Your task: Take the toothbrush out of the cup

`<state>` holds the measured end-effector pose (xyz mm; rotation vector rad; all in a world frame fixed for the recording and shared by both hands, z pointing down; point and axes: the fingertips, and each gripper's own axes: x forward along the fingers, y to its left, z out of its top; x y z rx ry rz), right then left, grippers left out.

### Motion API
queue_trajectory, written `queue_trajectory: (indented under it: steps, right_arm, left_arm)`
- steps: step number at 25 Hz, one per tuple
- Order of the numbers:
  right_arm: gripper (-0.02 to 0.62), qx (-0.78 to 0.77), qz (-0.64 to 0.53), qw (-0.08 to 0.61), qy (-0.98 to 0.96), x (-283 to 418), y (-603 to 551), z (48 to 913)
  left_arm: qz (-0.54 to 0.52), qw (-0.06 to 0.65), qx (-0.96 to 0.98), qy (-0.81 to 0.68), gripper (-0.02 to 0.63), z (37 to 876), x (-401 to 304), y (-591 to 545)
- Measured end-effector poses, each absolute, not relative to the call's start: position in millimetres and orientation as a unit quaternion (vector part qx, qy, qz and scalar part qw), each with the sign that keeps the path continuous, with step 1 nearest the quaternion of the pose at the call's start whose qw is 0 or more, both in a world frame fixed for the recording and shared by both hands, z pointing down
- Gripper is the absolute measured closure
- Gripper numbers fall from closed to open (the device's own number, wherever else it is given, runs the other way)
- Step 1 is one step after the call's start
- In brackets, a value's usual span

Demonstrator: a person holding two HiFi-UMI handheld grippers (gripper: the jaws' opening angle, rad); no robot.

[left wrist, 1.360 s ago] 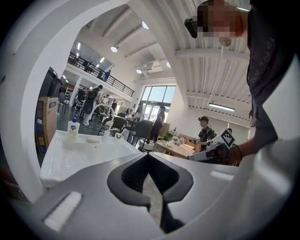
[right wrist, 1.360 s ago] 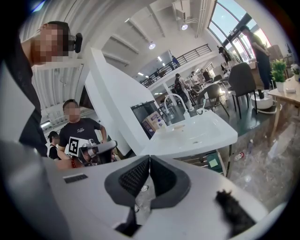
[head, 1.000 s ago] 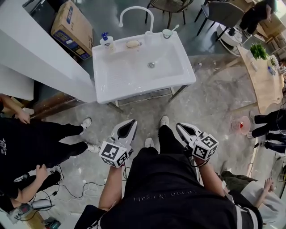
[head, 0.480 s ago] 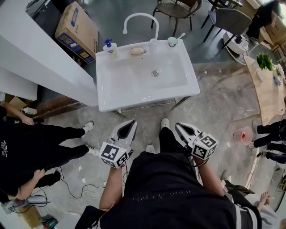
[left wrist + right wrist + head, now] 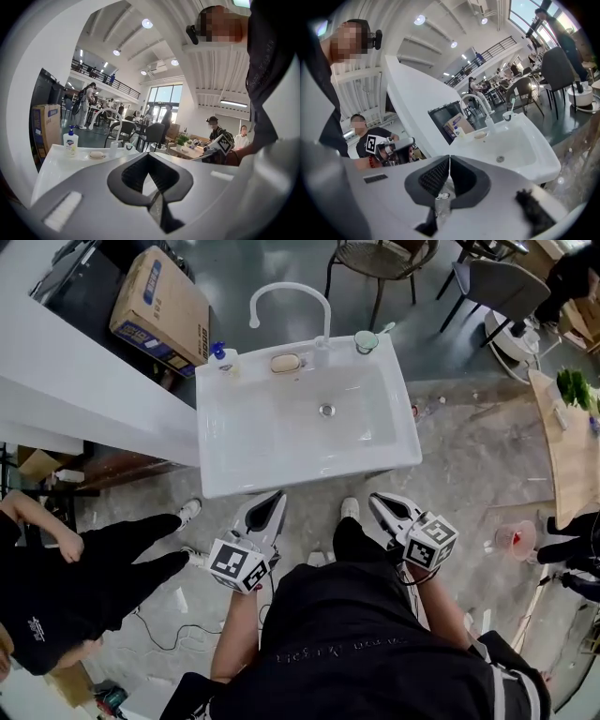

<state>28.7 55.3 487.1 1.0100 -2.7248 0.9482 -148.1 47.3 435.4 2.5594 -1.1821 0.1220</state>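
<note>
A pale green cup point(image 5: 366, 340) stands on the back right corner of the white sink point(image 5: 234, 465), with a white toothbrush point(image 5: 382, 329) leaning out of it to the right. Both grippers are held low in front of my body, short of the sink's front edge and far from the cup. My left gripper point(image 5: 277, 495) is shut and empty, and so is my right gripper point(image 5: 377, 500). In the right gripper view the cup point(image 5: 507, 116) and toothbrush point(image 5: 512, 105) show beyond the shut jaws point(image 5: 449, 158). The left gripper view shows the cup point(image 5: 128, 146) small above its shut jaws point(image 5: 149, 154).
On the sink's back rim are a curved white faucet point(image 5: 286, 296), a soap dispenser point(image 5: 218, 356) and a soap bar point(image 5: 285, 362). A cardboard box point(image 5: 159, 301) lies at the back left. A person in black point(image 5: 75, 587) stands at my left. Chairs point(image 5: 375, 259) and a wooden table point(image 5: 572, 437) stand behind and right.
The sink has come nearer to me and now lies just ahead of both grippers. Both grippers keep their place at my front, still shut. The person at left has shifted.
</note>
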Motion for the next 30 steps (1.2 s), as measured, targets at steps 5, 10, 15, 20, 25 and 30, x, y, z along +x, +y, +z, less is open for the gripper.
queue_trajectory:
  steps: [5,10,15,20,25,30]
  right_arm:
    - [0.581,0.325,0.313,0.042,-0.892,52,10,483]
    - [0.581,0.318,0.319,0.040,-0.892,73,-27,485]
    - [0.581,0.312,0.334,0.029,-0.889,92,-56,491]
    - [0.581,0.304,0.332,0.029,-0.893,106,-81,497]
    - [0.581,0.308,0.334,0.028,-0.890,119,-93,499]
    - [0.581,0.314,0.335,0.033,-0.888,120,-98,501]
  left_arm:
    - [0.054,0.165,0.889,-0.423,0.600,434,-130,11]
    - [0.054,0.166,0.886,-0.429,0.600,432,-108,-27]
    - [0.039,0.180,0.880,-0.437,0.600,427,-93,-54]
    - [0.038,0.179,0.871,-0.456,0.600,423,-88,-69]
    - [0.049,0.181,0.865,-0.466,0.600,423,-87,-72]
    - [0.049,0.176,0.870,-0.459,0.600,424,-88,-77]
